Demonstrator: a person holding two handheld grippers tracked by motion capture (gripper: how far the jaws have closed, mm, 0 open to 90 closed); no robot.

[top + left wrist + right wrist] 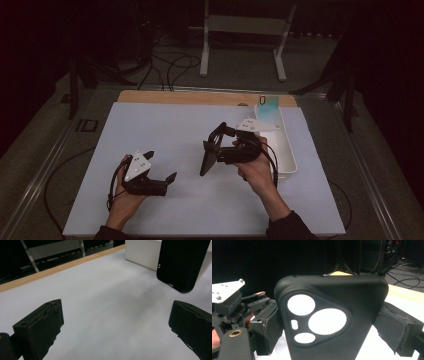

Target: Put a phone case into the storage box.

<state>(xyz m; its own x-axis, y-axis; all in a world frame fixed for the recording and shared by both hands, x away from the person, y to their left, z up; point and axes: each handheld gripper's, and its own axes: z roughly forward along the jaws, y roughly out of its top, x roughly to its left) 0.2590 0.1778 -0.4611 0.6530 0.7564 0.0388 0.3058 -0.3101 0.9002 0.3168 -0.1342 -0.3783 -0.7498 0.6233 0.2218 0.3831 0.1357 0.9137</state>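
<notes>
A black phone case (207, 159) with round camera cut-outs is held on edge over the middle of the white mat (165, 125). My right gripper (212, 147) is shut on it. In the right gripper view the case (332, 320) stands between the two jaws, which press on its sides. My left gripper (161, 165) rests low at the mat's front left, open, with nothing between its fingers. The left gripper view looks past its wide-apart jaws to the case (183, 262) at the upper right. The left gripper's white plate (227, 290) appears behind the case.
A long white tray (287, 150) lies along the mat's right side, just beyond my right hand, with a light-blue card (267, 106) at its far end. A wooden table edge (200, 96) runs behind the mat. A white stand (242, 25) and cables sit on the floor beyond.
</notes>
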